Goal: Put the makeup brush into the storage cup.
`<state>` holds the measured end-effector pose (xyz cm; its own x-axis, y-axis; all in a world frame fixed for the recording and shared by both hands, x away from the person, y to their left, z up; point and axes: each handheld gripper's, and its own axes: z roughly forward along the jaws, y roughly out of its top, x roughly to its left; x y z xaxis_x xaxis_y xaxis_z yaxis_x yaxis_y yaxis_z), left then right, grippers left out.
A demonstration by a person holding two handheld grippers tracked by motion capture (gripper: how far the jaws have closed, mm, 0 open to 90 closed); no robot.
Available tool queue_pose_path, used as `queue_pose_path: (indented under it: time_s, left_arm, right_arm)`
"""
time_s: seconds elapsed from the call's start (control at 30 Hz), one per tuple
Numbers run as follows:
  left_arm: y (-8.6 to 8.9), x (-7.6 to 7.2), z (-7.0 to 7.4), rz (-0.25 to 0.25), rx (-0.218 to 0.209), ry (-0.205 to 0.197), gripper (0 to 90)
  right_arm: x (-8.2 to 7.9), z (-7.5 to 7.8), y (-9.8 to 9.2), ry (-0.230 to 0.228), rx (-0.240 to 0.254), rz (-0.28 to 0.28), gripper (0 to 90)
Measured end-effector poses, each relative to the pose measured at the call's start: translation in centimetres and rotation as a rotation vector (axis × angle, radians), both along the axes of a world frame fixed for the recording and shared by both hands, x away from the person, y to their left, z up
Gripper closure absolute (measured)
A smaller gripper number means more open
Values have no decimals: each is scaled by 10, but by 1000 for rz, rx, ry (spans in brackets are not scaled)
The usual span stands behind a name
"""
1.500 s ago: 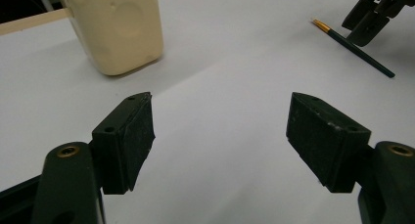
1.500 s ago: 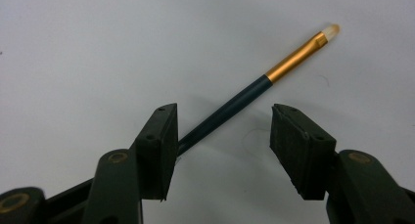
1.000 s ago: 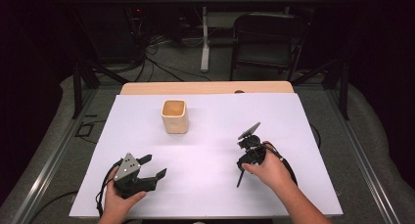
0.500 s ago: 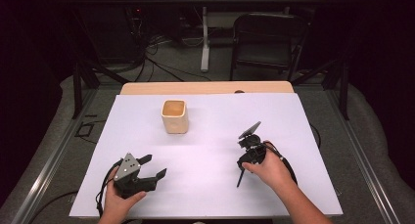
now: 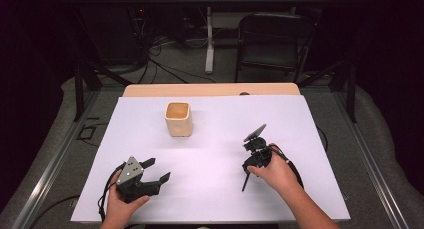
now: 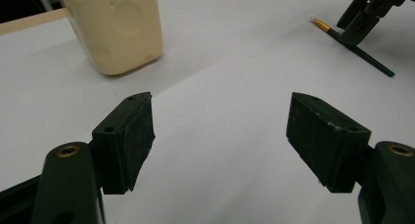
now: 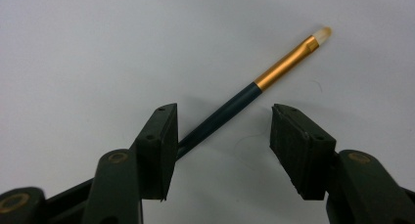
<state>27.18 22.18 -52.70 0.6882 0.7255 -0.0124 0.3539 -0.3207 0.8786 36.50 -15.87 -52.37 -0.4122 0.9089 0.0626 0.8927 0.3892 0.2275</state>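
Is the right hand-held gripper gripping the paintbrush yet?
Apart. The right gripper view shows the paintbrush lying on the table between open jaws of the right hand-held gripper, with a gap at the right pad.

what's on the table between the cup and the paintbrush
Nothing: in the high view the stretch of white table cover between the cream cup and the paintbrush is bare. The left gripper view shows the same gap.

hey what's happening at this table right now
A person sits at a white table with tongs in each hand. The right tongs hang open over a dark paintbrush with a gold ferrule that lies flat on the table; the brush runs between the pads but is not clamped. The left tongs rest open near the table's front edge, empty. A cream cup stands upright farther back.
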Motion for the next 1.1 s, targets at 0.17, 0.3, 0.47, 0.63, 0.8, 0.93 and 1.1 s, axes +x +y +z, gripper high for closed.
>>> queue_pose_path:
  time_s: [0.17, 0.3, 0.47, 0.63, 0.8, 0.93, 1.1]
  left_arm:
    - [0, 0, 0, 0, 0, 0, 256]
    - [0, 0, 0, 0, 0, -2, 256]
    - [0, 0, 0, 0, 2, -1, 256]
    - [0, 0, 0, 0, 1, -2, 256]
    - [0, 0, 0, 0, 0, -1, 256]
    - [0, 0, 0, 0, 0, -2, 256]
    - [0, 0, 0, 0, 1, -2, 256]
  right_arm:
    - [-2, 0, 2, 6, 3, 3, 438]
    - [-2, -2, 3, 15, -8, 10, 439]
    - [-3, -3, 4, 22, -10, 13, 465]
    - [-3, -4, 5, 32, -25, 13, 499]
    - [-3, -3, 4, 34, -32, 16, 530]
    - [-3, -3, 4, 31, -40, 17, 559]
    - [-4, -6, 4, 1, -33, 14, 618]
